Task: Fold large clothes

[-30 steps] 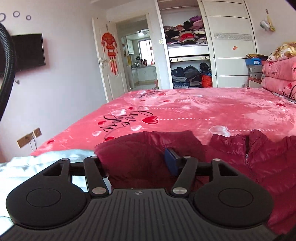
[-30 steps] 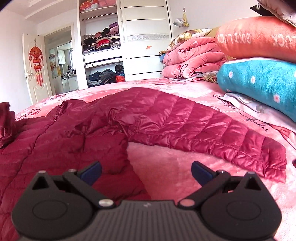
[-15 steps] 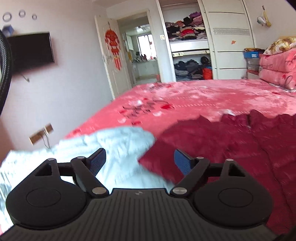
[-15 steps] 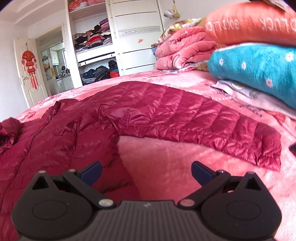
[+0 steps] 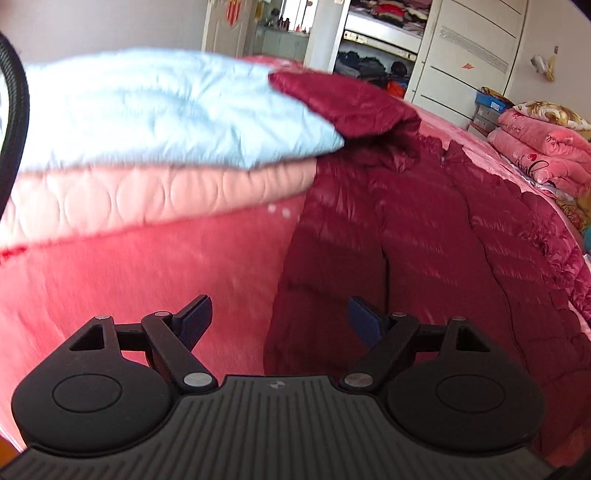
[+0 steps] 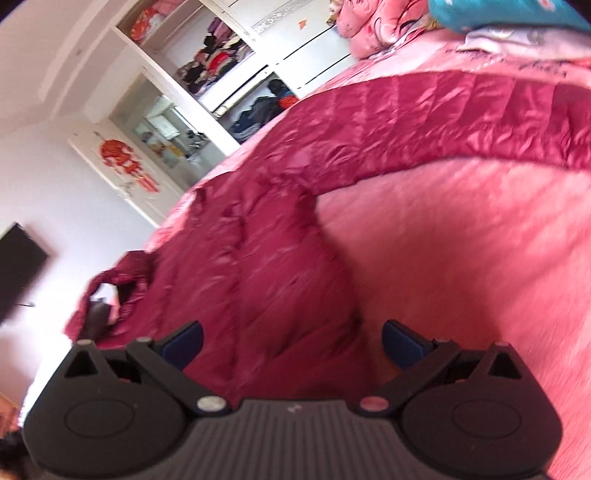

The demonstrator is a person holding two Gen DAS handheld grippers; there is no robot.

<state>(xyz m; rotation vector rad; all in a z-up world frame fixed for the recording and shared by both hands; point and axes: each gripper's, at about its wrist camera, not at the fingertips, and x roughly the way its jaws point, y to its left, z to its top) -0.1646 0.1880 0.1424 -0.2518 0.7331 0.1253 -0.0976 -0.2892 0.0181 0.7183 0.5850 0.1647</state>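
The left gripper [image 5: 279,321], jaws wide and empty, hangs over the hem of the maroon down jacket [image 5: 424,229] spread on the pink bed [image 5: 147,280]; take that hem corner squarely. The right gripper [image 6: 291,341], likewise released, should grasp the opposite corner, lifting evenly.

Both hand-held grippers [image 5: 279,321] [image 6: 291,345] wide open, empty

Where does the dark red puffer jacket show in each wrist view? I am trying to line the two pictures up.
Left wrist: the dark red puffer jacket fills the right half, its hem edge ahead of the open left gripper.
Right wrist: the jacket runs from lower centre, above the open right gripper, with one sleeve stretched to the upper right.
Shared landmark: the open wardrobe shelves of clothes.
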